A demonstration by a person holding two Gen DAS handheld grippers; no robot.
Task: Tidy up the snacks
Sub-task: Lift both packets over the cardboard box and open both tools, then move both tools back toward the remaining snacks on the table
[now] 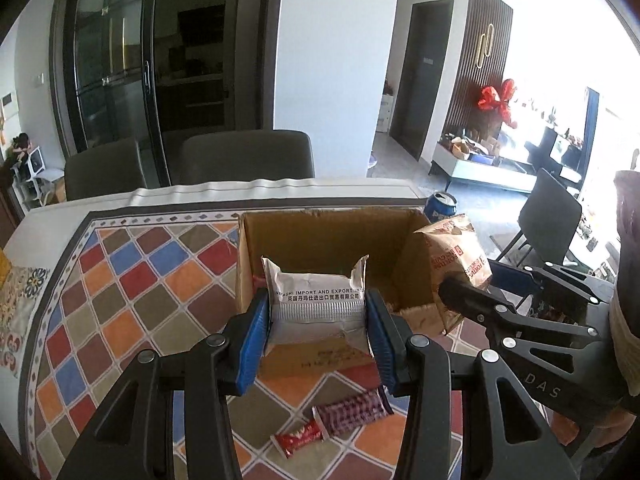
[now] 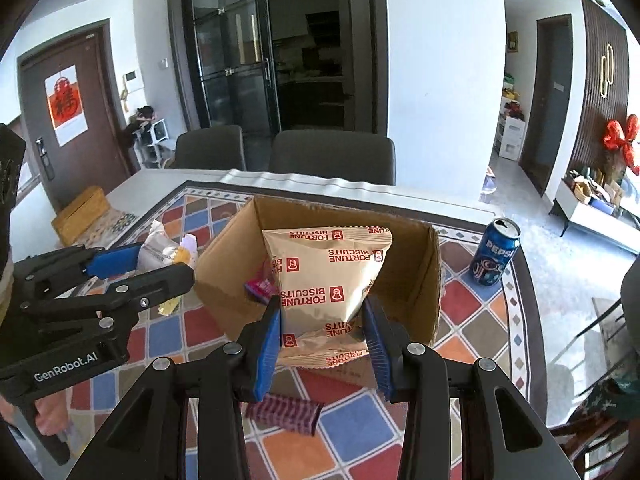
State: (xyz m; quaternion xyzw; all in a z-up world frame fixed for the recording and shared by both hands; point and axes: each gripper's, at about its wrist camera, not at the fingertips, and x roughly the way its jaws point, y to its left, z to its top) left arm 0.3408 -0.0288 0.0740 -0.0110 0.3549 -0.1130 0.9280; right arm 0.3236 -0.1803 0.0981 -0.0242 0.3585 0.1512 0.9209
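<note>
Holding a snack apiece, both grippers hang over the near edge of the open cardboard box on the patterned tablecloth; the left gripper has its blue pads pressed against the sides of a silver-white packet printed with import-and-export lettering, while the right gripper is clamped on the lower part of a tan Fortune Biscuits bag, which stands upright between its fingers; in the left wrist view the same bag shows at the box's right wall, so the two loads sit side by side and near each other. Judging by this, the step in hand is carrying both snacks to the box, with neither yet let go; inside the box a small pink-and-blue item already lies against the left wall. Outside it, on the cloth in front, a plaid-wrapped bar and a small red wrapper are yet to be gathered, and a blue Pepsi can stands to the right, clear of the box. The next move probably calls for bringing each packet forward past the near wall and lowering it before the fingers part; the bag is tall and soft, so it may slump or catch the rim, and the two grippers need to keep apart.
</note>
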